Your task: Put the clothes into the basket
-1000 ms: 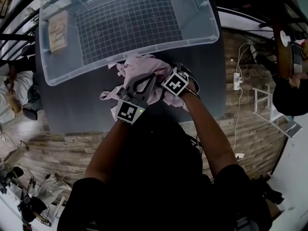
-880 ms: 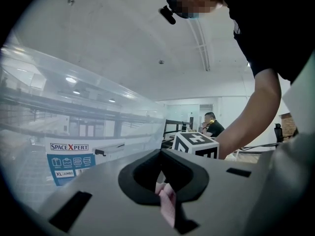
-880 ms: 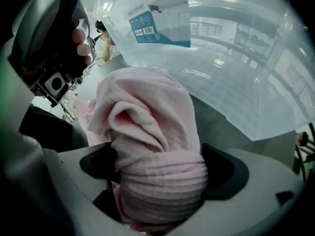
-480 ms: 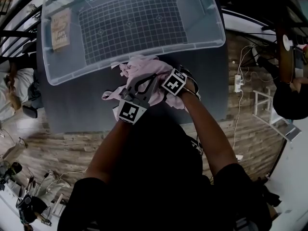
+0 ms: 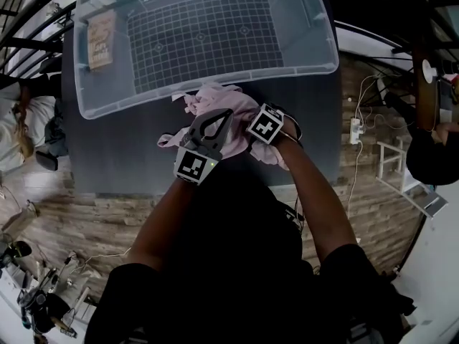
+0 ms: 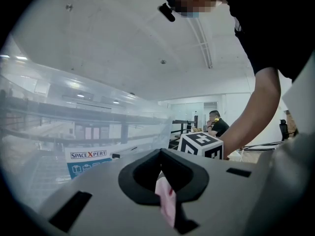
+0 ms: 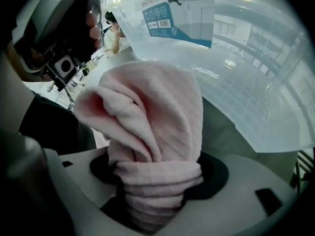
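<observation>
A crumpled pink garment lies on the dark table, right in front of the clear plastic basket. My left gripper lies nearly level over the garment. Its jaws are shut on a thin pinch of pink cloth. My right gripper points steeply down beside it, under its marker cube. Its jaws have just been closing, and a thick bunch of the pink garment is squeezed in folds between them. The basket's gridded floor holds no clothes.
A paper label sits inside the basket's left end. The basket wall rises close behind both grippers. A person sits at the left on the wooden floor side. A power strip and cables lie at the right.
Both grippers stay on the pink garment in front of the basket. Only the head camera's framing has drifted a little.
</observation>
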The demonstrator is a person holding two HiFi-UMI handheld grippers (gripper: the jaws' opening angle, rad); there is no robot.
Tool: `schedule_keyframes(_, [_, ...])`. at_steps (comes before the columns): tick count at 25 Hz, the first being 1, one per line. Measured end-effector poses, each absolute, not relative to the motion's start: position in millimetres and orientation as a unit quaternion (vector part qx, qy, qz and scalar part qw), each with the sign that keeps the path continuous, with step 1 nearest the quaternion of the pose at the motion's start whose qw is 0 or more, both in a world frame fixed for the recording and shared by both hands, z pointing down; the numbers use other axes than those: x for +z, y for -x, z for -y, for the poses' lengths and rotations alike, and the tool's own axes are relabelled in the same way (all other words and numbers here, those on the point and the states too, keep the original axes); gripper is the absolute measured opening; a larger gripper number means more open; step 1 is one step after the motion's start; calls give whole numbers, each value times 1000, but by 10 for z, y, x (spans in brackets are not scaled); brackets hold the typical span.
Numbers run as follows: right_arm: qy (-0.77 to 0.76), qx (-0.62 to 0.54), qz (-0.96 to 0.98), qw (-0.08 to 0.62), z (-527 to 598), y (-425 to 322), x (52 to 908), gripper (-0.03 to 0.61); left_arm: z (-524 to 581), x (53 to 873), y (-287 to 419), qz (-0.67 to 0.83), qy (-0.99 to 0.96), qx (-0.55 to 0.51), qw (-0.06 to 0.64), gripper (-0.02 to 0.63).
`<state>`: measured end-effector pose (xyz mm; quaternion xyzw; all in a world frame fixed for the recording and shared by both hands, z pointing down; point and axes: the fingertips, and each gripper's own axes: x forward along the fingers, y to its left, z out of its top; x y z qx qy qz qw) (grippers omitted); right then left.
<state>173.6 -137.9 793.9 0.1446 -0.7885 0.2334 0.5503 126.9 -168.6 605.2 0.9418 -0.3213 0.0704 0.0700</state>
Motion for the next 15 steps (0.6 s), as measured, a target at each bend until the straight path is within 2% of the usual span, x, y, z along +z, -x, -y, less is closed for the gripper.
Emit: schedule_keyframes(15, [-106, 163, 809, 555, 1011, -1504, 6948, 342, 1353, 5416, -922, 347, -936, 52, 40, 3])
